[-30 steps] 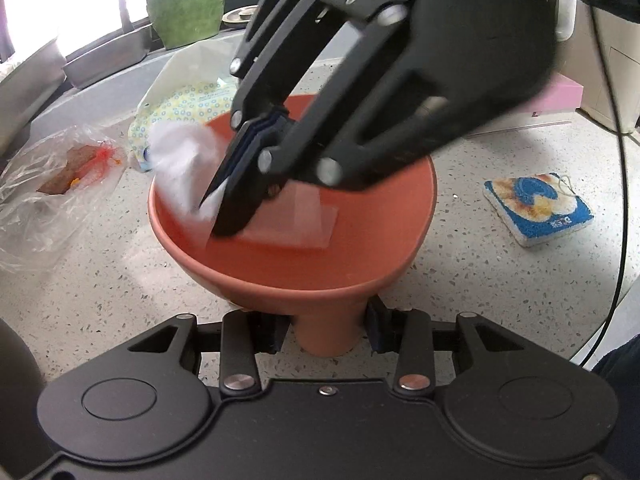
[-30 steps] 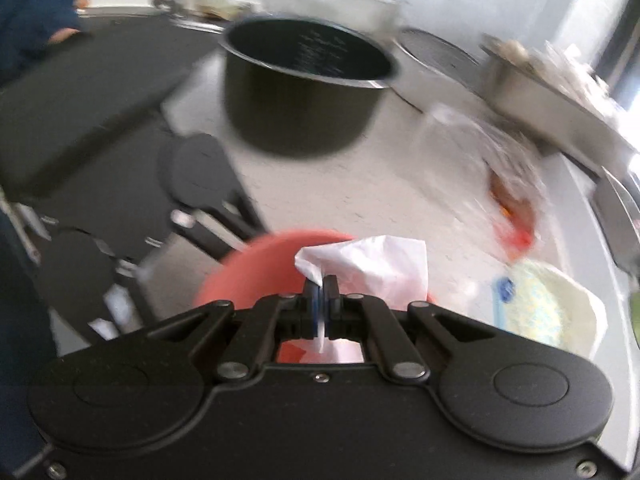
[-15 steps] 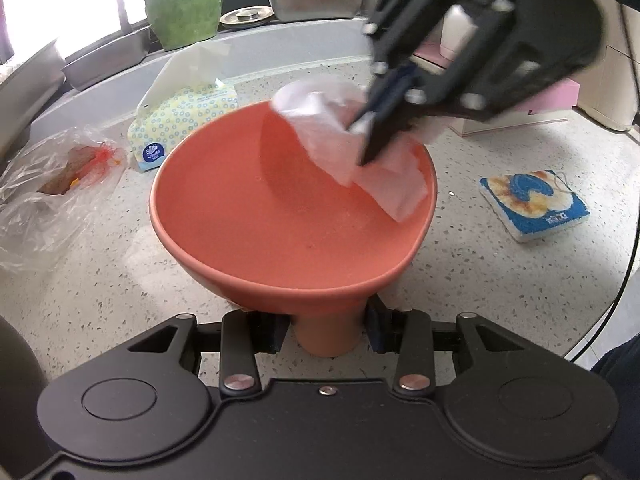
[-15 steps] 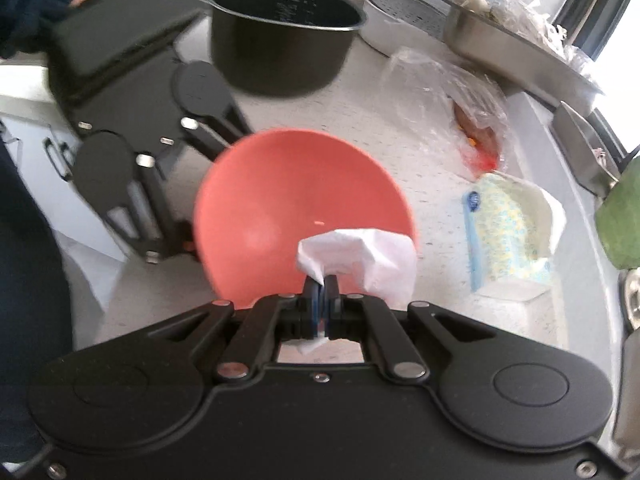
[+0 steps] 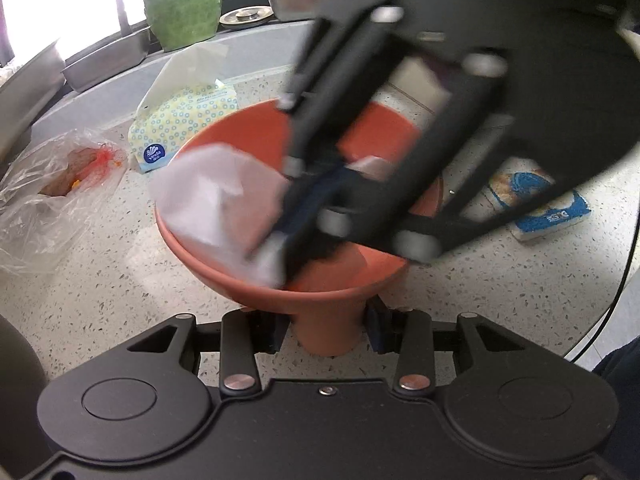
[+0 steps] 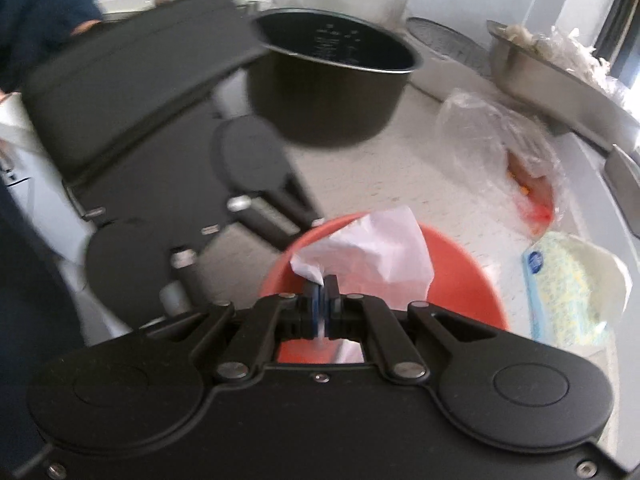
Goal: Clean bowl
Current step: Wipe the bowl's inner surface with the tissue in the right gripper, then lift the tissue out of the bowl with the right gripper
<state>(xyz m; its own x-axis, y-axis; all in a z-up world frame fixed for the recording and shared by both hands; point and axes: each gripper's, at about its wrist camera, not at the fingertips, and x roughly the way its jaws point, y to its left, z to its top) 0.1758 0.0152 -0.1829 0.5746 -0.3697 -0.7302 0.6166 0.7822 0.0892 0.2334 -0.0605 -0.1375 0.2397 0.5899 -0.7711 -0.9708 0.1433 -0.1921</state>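
Note:
An orange footed bowl [image 5: 248, 280] stands on the speckled counter. My left gripper [image 5: 326, 330] is shut on the bowl's foot, one pad on each side of it. My right gripper [image 5: 292, 236] reaches down into the bowl from the upper right, blurred, shut on a crumpled white tissue [image 5: 216, 200] that lies against the bowl's left inner wall. In the right wrist view the right gripper [image 6: 325, 292] pinches the tissue [image 6: 376, 248] over the bowl [image 6: 460, 276], with the left gripper's black body [image 6: 160, 184] beyond it.
A tissue pack [image 5: 180, 128] lies behind the bowl and a clear plastic bag [image 5: 48, 200] with orange scraps to its left. A blue and white sponge [image 5: 548, 212] lies at the right. A dark pot [image 6: 332, 80] and steel trays [image 6: 560, 84] stand further off.
My right gripper swept the tissue from the bowl's left side to its far right rim, then back down to the left inner wall. The left gripper and the bowl stayed put.

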